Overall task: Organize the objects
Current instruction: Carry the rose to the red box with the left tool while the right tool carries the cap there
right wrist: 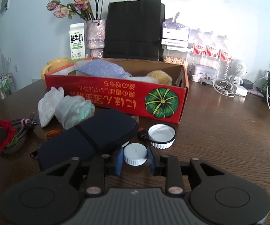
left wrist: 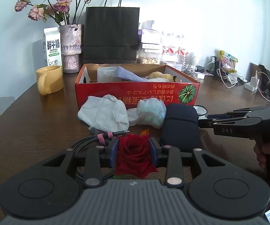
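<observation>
Two grippers are busy over a dark wooden table (left wrist: 31, 116). From the left wrist view, the left gripper (left wrist: 134, 150) has its blue pads pressed against both sides of a red rose (left wrist: 133, 155), held low and near over a coiled braided cable (left wrist: 90, 142). Just beyond lie a crumpled white tissue (left wrist: 103, 112), a clear plastic wad (left wrist: 150, 112) and a dark navy pouch (left wrist: 179, 125). Farther back sits the red cardboard box (left wrist: 135, 93), its yellow Japanese lettering upside down beside a green pumpkin picture. Far left, a yellow mug (left wrist: 48, 80) stands in front of a milk carton (left wrist: 52, 46) reading "FRESH MILK" under large Chinese characters, next to a vase of dried roses (left wrist: 71, 46) and a black paper bag (left wrist: 112, 35). At the right edge the other tool shows side-on, marked "DAS".

Over to the right wrist view: the right gripper (right wrist: 135, 156) clamps a small white ribbed cap (right wrist: 135, 155) between its fingers, just right of the navy pouch (right wrist: 90, 140). A larger white lid (right wrist: 162, 136) lies open side up just beyond it on the table. The red box (right wrist: 116, 95) holds a blue-grey cloth (right wrist: 103, 69) and something tan and fluffy (right wrist: 161, 76). Far right, bottled water (right wrist: 211, 50) carries red labels, too blurred to read, and white cables (right wrist: 223, 86) tangle nearby.
</observation>
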Demonstrator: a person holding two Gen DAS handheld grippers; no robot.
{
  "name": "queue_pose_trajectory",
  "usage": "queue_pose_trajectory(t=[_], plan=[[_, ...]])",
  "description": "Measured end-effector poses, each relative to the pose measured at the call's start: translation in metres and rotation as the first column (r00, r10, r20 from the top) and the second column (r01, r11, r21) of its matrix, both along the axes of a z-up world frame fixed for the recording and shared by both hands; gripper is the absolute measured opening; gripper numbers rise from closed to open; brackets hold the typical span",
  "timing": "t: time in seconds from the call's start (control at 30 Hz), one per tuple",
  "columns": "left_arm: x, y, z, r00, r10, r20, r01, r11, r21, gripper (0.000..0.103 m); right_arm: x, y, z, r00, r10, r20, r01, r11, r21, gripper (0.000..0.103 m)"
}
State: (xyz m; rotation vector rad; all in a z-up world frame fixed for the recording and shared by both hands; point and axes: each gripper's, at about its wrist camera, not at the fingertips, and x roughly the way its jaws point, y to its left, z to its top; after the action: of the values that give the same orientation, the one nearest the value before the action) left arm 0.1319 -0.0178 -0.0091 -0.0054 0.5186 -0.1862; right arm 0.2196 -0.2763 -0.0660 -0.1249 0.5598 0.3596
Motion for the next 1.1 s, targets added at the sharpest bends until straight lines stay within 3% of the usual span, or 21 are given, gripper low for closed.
queue_pose_trajectory(t=[0.3, 0.57, 1.1], plan=[[0.006, 0.001, 0.009, 0.999, 0.007, 0.034, -0.006, 1.0, -0.022, 0.034, -0.012, 0.001, 0.012, 0.995, -0.038, 0.093, 0.036, 0.999, 0.031, 0.026], [0.02, -0.003, 0.024, 0.996, 0.006, 0.091, -0.001, 0.999, -0.054, 0.034, -0.008, 0.016, 0.033, 0.989, -0.012, 0.151, 0.004, 0.999, 0.052, 0.026], [0.095, -0.016, 0.067, 0.976, 0.014, 0.219, 0.008, 0.995, -0.099, 0.033, 0.049, 0.062, 0.075, 0.961, 0.027, 0.275, -0.043, 0.998, 0.053, 0.026]])
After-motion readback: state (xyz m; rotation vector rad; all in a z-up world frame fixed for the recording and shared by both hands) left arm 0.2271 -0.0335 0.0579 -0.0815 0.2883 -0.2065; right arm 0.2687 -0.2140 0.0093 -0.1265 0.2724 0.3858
